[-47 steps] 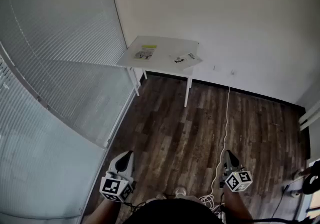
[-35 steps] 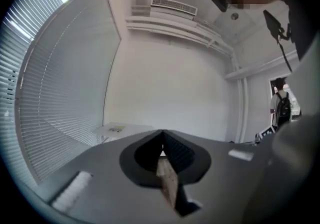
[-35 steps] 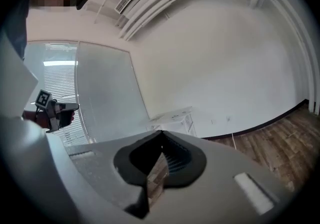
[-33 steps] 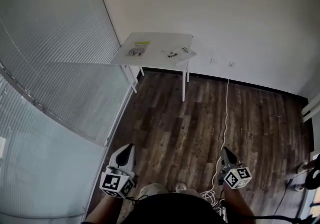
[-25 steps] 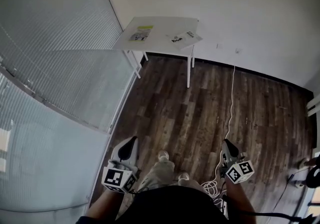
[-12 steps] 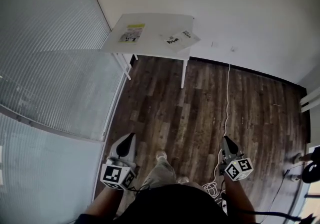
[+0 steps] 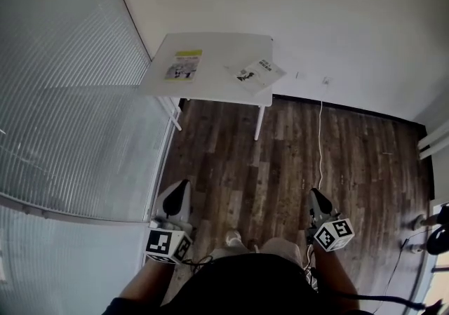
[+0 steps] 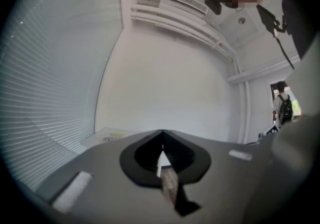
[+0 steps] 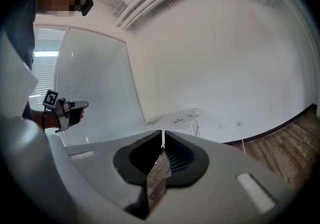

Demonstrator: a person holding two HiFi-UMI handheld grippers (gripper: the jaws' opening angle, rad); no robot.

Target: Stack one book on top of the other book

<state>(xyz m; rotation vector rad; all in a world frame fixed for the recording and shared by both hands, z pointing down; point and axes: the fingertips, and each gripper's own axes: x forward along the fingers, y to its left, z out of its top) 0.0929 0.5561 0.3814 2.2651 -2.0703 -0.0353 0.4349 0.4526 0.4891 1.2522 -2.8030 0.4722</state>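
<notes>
Two books lie apart on a white table (image 7: pixel 217 82) in the far corner. One with a yellow band (image 7: pixel 184 66) is at the table's left, a white one (image 7: pixel 256 72) sits turned at its right edge. My left gripper (image 7: pixel 179 192) and right gripper (image 7: pixel 313 198) hang low over the wooden floor, far short of the table, both shut and empty. In the left gripper view its jaws (image 8: pixel 161 133) meet, with the table (image 8: pixel 107 134) small behind them. The right gripper (image 9: pixel 162 133) likewise points at the table (image 9: pixel 172 117).
A wall of white blinds (image 7: pixel 63 96) runs along the left. A white cable (image 7: pixel 320 138) trails down from a wall socket across the dark wood floor (image 7: pixel 280 159). Black cables and gear (image 7: pixel 431 243) lie at the right edge. My legs are below.
The table and both books have come nearer and larger in the head view as I walk toward them. Both grippers stay shut and travel forward with me.
</notes>
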